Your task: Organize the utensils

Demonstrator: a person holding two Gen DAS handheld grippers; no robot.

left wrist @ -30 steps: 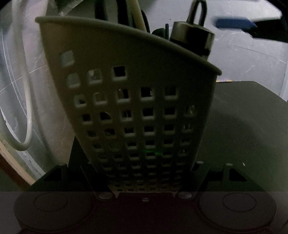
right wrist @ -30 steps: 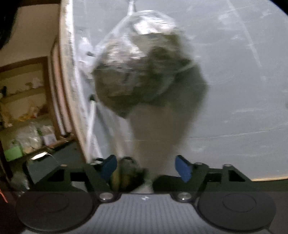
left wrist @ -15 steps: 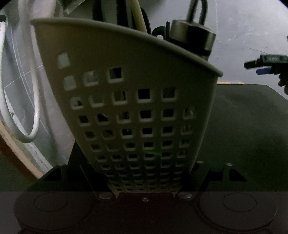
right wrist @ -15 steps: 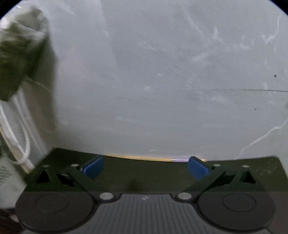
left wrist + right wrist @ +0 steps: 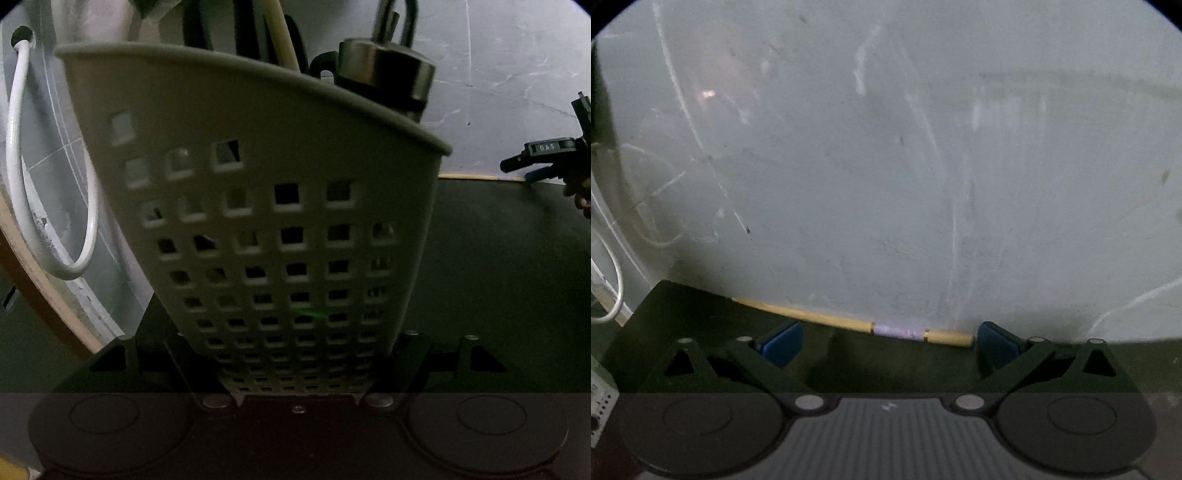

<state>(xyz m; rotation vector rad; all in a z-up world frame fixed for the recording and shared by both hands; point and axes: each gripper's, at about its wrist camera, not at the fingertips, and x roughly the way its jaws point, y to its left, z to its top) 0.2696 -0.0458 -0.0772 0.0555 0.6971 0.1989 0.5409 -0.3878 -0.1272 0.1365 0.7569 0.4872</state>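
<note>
A white cable [image 5: 22, 177] is seen hanging in a loop against the wall at the far left of the left wrist view. Beside it, a pale perforated utensil basket [image 5: 266, 206] fills the centre and is clamped at its narrow base by the left gripper [image 5: 295, 384], whose fingers are closed against its sides. Handles and a metal-capped utensil [image 5: 388, 77] are stood upright inside the basket. At the far right, the right gripper [image 5: 543, 162] is seen above the dark counter [image 5: 498, 258].

In the right wrist view, the right gripper's blue fingers [image 5: 783, 341] are spread fully wide with nothing held. A yellow stick [image 5: 812, 315] is laid along the counter's back edge against the wall, just beyond and between the fingers.
</note>
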